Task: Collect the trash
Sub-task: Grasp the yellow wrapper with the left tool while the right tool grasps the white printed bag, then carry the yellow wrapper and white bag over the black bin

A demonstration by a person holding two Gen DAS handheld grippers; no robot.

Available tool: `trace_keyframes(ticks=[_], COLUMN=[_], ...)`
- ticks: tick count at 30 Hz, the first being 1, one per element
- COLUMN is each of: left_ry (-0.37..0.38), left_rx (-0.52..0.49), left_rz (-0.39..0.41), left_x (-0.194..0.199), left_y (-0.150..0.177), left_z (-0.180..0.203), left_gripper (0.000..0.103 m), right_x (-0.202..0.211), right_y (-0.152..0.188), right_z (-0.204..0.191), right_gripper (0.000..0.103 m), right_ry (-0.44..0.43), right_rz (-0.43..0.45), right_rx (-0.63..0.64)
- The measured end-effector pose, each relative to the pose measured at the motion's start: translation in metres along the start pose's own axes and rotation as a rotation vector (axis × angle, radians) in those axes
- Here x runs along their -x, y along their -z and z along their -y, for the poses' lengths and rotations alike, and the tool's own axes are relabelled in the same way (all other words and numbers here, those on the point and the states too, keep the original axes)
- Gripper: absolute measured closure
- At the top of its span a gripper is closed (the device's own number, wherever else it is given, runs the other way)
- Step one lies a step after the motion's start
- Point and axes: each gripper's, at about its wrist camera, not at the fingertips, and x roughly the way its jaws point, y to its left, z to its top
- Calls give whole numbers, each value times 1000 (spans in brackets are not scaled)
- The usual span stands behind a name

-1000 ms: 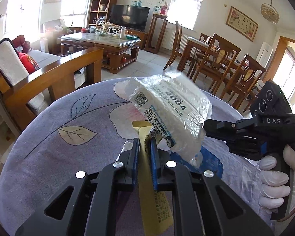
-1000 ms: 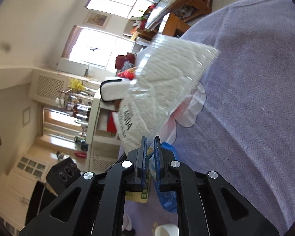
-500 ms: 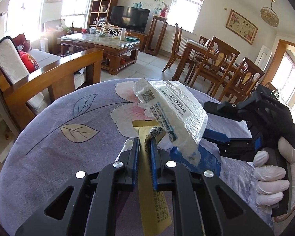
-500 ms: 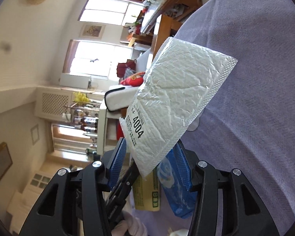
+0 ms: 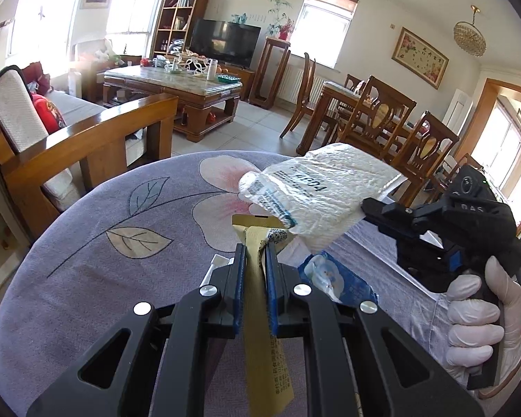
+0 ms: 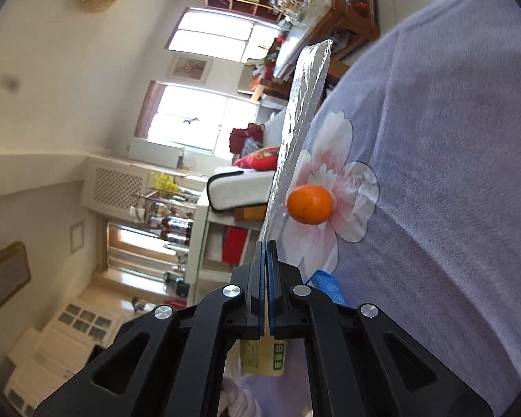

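My left gripper point(image 5: 254, 255) is shut on a yellow wrapper point(image 5: 260, 330) and holds it over the lavender flowered tablecloth point(image 5: 121, 243). My right gripper point(image 6: 267, 248), also seen in the left wrist view point(image 5: 364, 205), is shut on the edge of a white bubble mailer point(image 5: 323, 191), held above the table; in the right wrist view the mailer point(image 6: 295, 132) shows edge-on. A blue packet point(image 5: 333, 278) lies on the cloth under it, also seen in the right wrist view point(image 6: 326, 288).
An orange point(image 6: 309, 204) sits on the flower print of the cloth. A wooden armchair point(image 5: 87, 146) stands beyond the table's left edge. A coffee table point(image 5: 177, 87) and dining chairs point(image 5: 382, 118) stand farther off.
My right gripper opened, then shut on the mailer's edge. The mailer turned flatter and now shows edge-on to the right camera, uncovering the orange. My left gripper stayed shut on the yellow wrapper.
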Motion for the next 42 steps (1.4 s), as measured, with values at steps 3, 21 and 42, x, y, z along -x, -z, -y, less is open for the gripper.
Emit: trace_keyframes(ticks=[3, 21, 42], left_ry=[7, 131, 540], left_rx=[-13, -168, -364], left_rz=[27, 164, 74], left_x=[6, 60, 2], left_y=[1, 13, 46], left_z=[5, 142, 393], left_gripper=[91, 91, 91], right_x=[28, 222, 556], right_y=[10, 94, 140], right_z=[-19, -72, 4], right_gripper=[101, 101, 101], right_ry=[41, 209, 576], right_rz=[47, 223, 706], right_rx=[107, 518, 458])
